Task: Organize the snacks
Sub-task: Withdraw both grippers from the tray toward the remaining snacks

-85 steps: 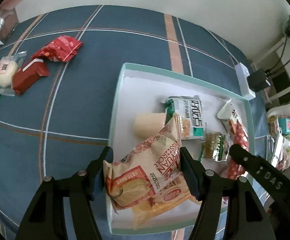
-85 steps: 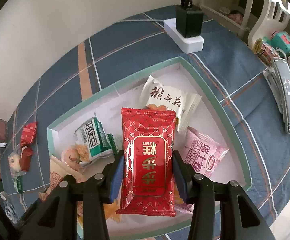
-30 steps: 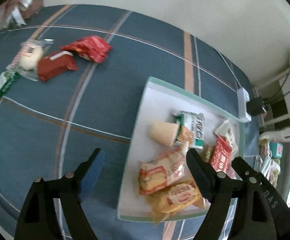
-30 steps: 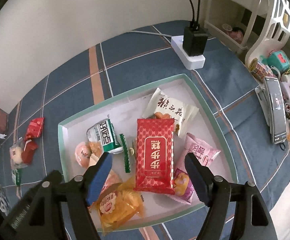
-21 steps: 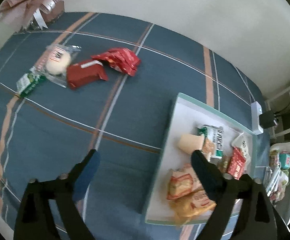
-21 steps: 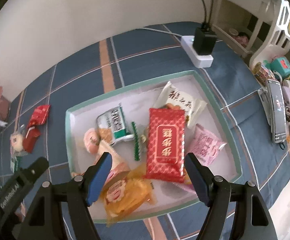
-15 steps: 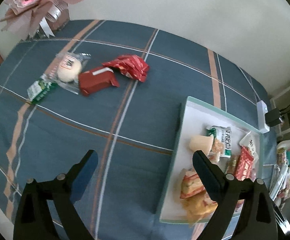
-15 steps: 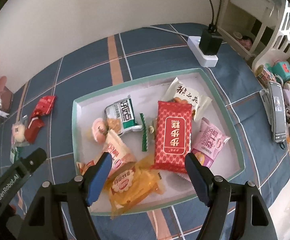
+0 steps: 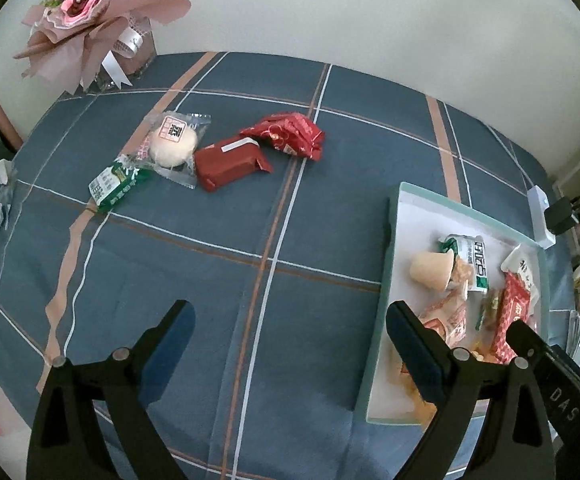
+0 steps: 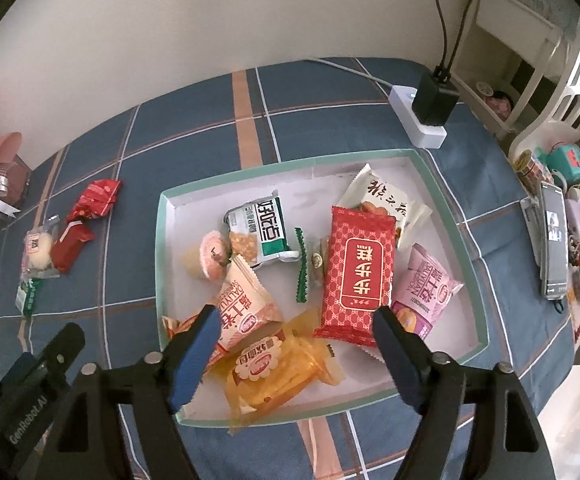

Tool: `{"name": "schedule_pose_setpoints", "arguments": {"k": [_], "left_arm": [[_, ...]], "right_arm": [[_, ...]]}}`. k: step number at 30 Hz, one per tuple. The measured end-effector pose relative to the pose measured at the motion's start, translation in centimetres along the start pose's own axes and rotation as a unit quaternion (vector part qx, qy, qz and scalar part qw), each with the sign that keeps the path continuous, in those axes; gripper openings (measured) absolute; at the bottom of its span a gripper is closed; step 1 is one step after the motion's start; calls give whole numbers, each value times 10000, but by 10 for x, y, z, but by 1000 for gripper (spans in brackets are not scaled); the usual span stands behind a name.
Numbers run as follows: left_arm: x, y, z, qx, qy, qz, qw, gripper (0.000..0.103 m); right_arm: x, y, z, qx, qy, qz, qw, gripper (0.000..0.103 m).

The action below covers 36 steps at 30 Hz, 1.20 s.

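Red snack pack [image 10: 356, 276] lies in the tray [image 10: 454, 232], just beyond the empty, opening right claw [image 10: 296, 332].

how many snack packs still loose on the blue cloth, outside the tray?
4, in one cluster left of the tray: crumpled red patterned pack, dark red brick-shaped pack, clear-wrapped round white bun, small green-and-white pack. Others may lie out of frame.

We read this as lived-in home room. Blue plaid tablecloth with orange and white stripes [image 9: 250, 240] covers table against plain cream wall [image 9: 330, 12]. Pink paper-wrapped flower bouquet [image 9: 90, 16] at 11 o'clock. White power strip with black charger [image 10: 426, 116] at 1 o'clock; white shelf crowded with small trinkets [image 10: 562, 160] at 3 o'clock.
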State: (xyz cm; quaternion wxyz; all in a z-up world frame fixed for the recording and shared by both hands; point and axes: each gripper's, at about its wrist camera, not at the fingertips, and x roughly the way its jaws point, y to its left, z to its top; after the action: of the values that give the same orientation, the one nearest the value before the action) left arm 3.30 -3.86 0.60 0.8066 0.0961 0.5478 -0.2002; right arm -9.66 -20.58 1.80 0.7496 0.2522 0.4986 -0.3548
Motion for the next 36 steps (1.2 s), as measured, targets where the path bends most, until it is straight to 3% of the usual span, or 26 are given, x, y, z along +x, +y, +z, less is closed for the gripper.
{"name": "schedule_pose_setpoints", "arguments": {"k": [4, 25, 31, 36], "left_arm": [[1, 0, 1, 10, -15, 56, 10000, 102], [-2, 16, 10, -116, -89, 88, 9999, 103], [4, 39, 19, -310, -97, 283, 9991, 103], [20, 67, 25, -684, 125, 348, 9970, 103]], "right_arm": [[1, 3, 2, -89, -55, 70, 9999, 103], [6, 23, 0, -374, -99, 158, 9991, 103], [15, 50, -9, -669, 50, 413, 9969, 103], [22, 67, -17, -854, 98, 538, 9948, 103]]}}
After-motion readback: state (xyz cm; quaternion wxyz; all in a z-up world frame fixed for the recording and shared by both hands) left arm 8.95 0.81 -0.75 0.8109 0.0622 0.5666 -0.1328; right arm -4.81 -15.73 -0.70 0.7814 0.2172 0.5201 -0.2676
